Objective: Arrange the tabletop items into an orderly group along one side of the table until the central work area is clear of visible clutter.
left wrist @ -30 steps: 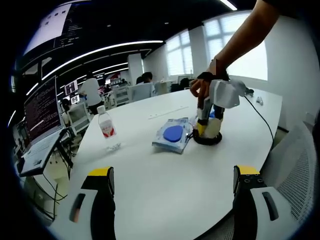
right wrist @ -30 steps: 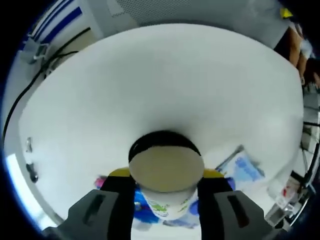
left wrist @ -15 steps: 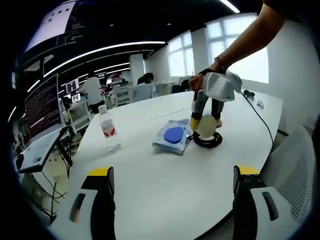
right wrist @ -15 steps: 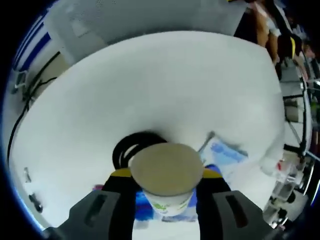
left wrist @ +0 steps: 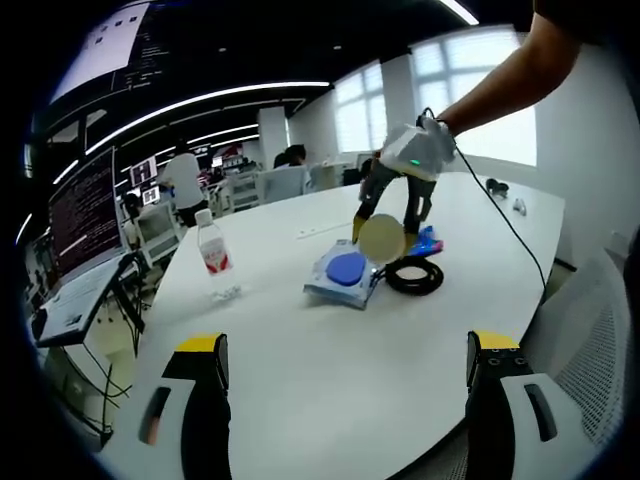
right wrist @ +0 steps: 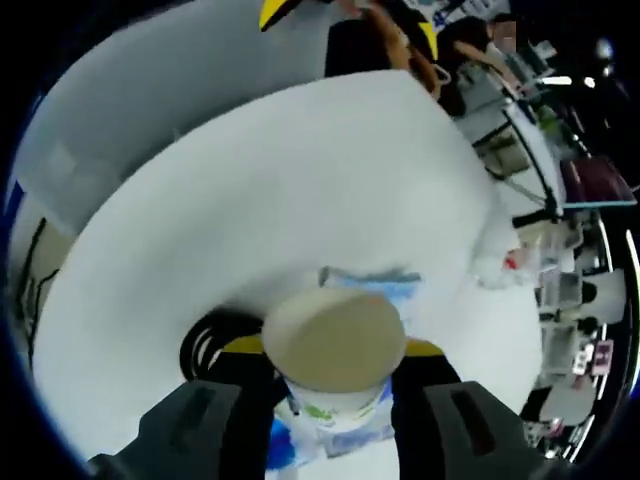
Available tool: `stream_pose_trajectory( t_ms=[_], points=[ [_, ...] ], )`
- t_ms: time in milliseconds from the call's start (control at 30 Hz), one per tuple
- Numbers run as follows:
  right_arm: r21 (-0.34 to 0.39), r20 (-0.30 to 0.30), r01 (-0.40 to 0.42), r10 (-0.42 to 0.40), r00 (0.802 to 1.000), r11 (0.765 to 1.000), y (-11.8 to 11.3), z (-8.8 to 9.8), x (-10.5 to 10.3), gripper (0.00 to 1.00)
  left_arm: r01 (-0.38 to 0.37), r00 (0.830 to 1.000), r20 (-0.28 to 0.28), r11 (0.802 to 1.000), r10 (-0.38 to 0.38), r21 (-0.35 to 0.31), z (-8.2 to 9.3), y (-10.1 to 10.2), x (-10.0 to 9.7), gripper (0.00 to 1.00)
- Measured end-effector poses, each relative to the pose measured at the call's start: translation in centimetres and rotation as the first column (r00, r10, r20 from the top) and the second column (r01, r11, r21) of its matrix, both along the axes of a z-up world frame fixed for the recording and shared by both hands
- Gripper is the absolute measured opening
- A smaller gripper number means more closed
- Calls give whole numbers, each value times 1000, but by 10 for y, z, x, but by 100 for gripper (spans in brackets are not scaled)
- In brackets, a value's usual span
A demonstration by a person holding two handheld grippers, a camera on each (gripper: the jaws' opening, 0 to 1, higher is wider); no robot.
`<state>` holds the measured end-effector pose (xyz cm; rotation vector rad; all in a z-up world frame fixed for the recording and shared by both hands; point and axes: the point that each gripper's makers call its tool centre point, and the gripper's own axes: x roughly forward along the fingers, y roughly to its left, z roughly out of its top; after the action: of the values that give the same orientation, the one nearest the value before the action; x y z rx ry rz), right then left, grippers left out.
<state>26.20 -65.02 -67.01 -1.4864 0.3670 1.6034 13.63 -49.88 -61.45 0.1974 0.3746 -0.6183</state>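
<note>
A paper cup [left wrist: 382,238] with green print hangs tilted above the white table [left wrist: 330,380], and my right gripper [left wrist: 388,222] is shut on it. In the right gripper view the cup [right wrist: 335,345] sits between the yellow-tipped jaws of that gripper [right wrist: 333,352]. Under and beside it lie a black cable coil [left wrist: 415,276], a blue-and-white packet [left wrist: 345,272] and a small blue item [left wrist: 426,243]. A water bottle [left wrist: 213,258] with a red label stands further left. My left gripper [left wrist: 348,345] is open over the near table edge, with nothing between its jaws.
A laptop on a stand [left wrist: 85,235] is off the table's left side. A mesh chair [left wrist: 590,335] stands at the right edge. A black cord [left wrist: 520,235] runs along the right of the table, with small items [left wrist: 517,203] at the far end. People sit at desks behind.
The right gripper has lifted the cup off the black cable coil, carried it left and up towards the blue packet, and tilted it. The left gripper has stayed still.
</note>
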Motion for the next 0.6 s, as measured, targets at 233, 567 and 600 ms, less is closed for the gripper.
stream_pose_trajectory(
  t_ms=[233,567,600],
  points=[
    [89,-45,111,-108,993,990,10,2,3,42,-2,1000,1,1000,2,3,-1,1,1,100],
    [281,-153,325,-292,944,903,32,21,18,41,-11,1000,-2,1000,11,-9,1,2,1,100],
    [293,-162,341,-305,938,893,33,22,20,41,-11,1000,-1,1000,11,-13,1,2,1,100]
  ],
)
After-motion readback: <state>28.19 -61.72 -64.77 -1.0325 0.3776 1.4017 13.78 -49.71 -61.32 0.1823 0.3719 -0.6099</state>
